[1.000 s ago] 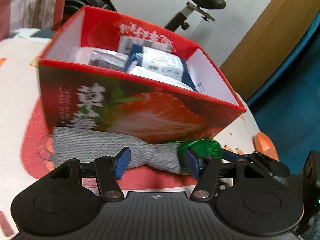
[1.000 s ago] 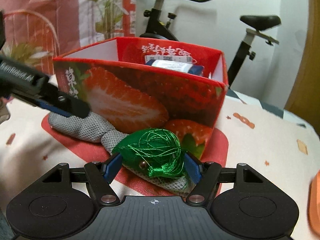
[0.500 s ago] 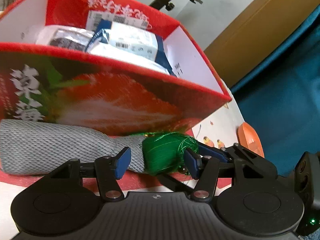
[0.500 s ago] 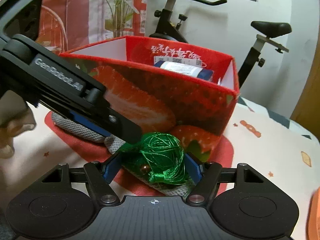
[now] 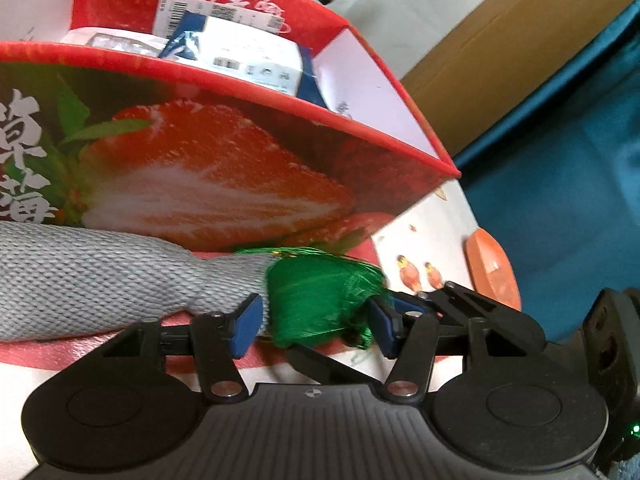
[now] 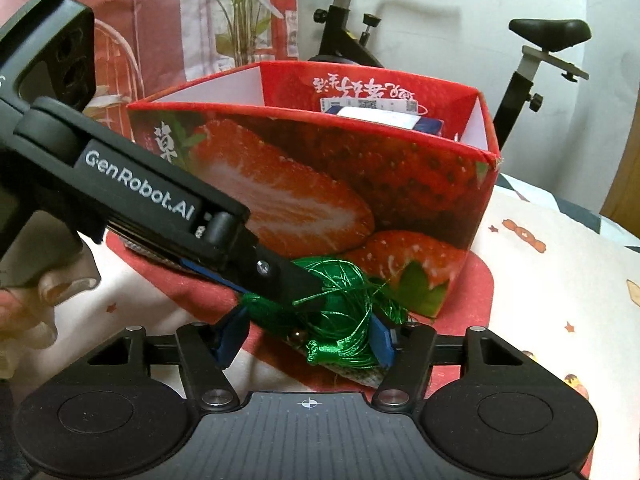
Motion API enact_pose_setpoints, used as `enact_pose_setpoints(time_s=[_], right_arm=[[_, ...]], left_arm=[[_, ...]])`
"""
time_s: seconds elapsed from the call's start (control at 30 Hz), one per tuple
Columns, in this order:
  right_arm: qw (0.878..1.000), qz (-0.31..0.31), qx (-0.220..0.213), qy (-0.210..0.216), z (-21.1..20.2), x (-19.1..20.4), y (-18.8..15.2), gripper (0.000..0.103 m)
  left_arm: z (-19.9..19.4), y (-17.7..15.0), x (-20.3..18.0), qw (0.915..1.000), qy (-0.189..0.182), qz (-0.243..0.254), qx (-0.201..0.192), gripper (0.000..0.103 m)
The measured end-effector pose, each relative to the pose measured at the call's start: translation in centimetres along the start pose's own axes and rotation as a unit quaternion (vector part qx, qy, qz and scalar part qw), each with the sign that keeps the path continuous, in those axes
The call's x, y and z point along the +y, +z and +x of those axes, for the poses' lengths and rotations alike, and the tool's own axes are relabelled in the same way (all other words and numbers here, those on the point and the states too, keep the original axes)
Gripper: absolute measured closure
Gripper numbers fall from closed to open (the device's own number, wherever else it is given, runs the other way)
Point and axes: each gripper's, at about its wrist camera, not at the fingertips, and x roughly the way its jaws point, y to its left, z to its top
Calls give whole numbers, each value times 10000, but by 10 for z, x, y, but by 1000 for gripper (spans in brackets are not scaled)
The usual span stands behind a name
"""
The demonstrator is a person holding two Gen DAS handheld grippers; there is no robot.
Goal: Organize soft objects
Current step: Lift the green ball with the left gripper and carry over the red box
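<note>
We've got both tongs crowding the same spot in front of the strawberry box [image 5: 224, 184]. Our left tongs [image 5: 314, 326] are about half open and closing, blue pads either side of the green tassel [image 5: 320, 296] where it meets the grey pouch [image 5: 88, 276]; we can't tell if the pads press yet. The pouch lies on the patterned cloth [image 6: 552, 280], stretching left along the box's front wall. Our right tongs [image 6: 306, 336] are closing too, about half open, with the tassel between the pads and the right pad against the threads. The left tool's black finger [image 6: 280, 276] crosses over the tassel. Packets [image 5: 256, 56] sit inside the box.
</note>
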Motion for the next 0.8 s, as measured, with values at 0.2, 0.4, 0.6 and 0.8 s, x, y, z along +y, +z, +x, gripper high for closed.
enact_pose_setpoints(time_s=[0.2, 0.4, 0.6, 0.8], right_arm=[[9999, -68, -93, 84, -8, 7, 4, 47], [9985, -312, -370, 241, -26, 17, 28, 51], [9947, -554, -786, 355, -50, 23, 66, 59], [9910, -806, -1004, 356, -59, 29, 91, 64]], left_arm=[[-10, -7, 0, 9999, -110, 47, -105, 50], [-41, -8, 0, 9985, -147, -8, -532, 50], [-85, 10, -9, 9924, -113, 155, -1218, 50], [-109, 24, -22, 9867, -9, 325, -1593, 51]])
